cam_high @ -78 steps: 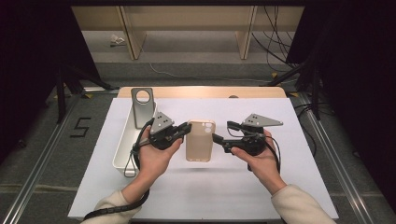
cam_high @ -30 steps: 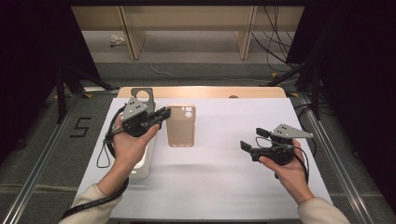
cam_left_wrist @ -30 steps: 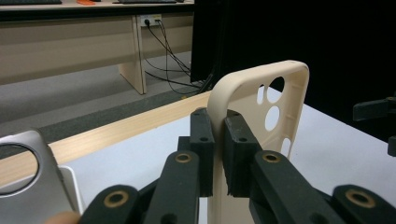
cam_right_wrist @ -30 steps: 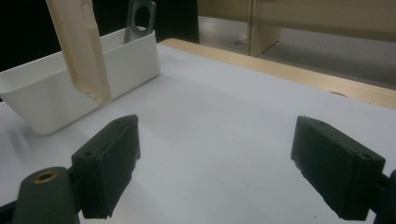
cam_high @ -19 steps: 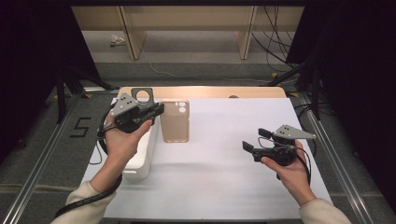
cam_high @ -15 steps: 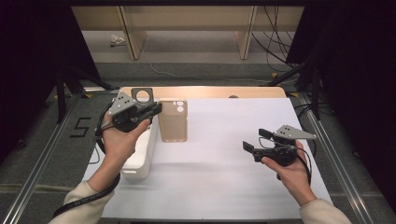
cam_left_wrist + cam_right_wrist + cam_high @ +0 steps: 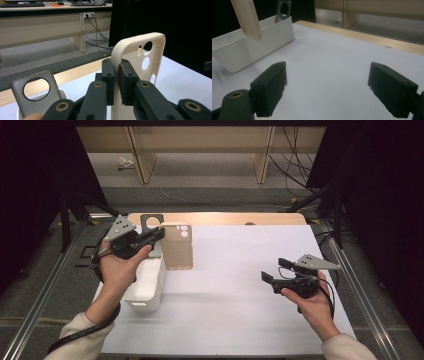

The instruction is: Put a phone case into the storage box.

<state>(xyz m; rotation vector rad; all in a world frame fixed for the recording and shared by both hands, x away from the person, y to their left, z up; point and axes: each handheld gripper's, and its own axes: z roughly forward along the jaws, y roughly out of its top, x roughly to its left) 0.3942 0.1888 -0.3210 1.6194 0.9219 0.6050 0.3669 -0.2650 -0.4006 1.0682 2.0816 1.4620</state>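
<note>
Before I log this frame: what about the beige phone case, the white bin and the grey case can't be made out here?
- Beige phone case: its lower end, in the left gripper view, hidden behind the left gripper.
- White bin: its inside, in the high view, partly covered by the hand; contents unreadable.
- Grey case: its lower part, cut off by the frame's bottom edge and the gripper's links.

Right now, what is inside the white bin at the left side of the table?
A grey phone case with a round camera hole stands upright at the far end of the white bin. The person's left hand covers part of the bin's inside, so anything lying there cannot be seen.
</note>
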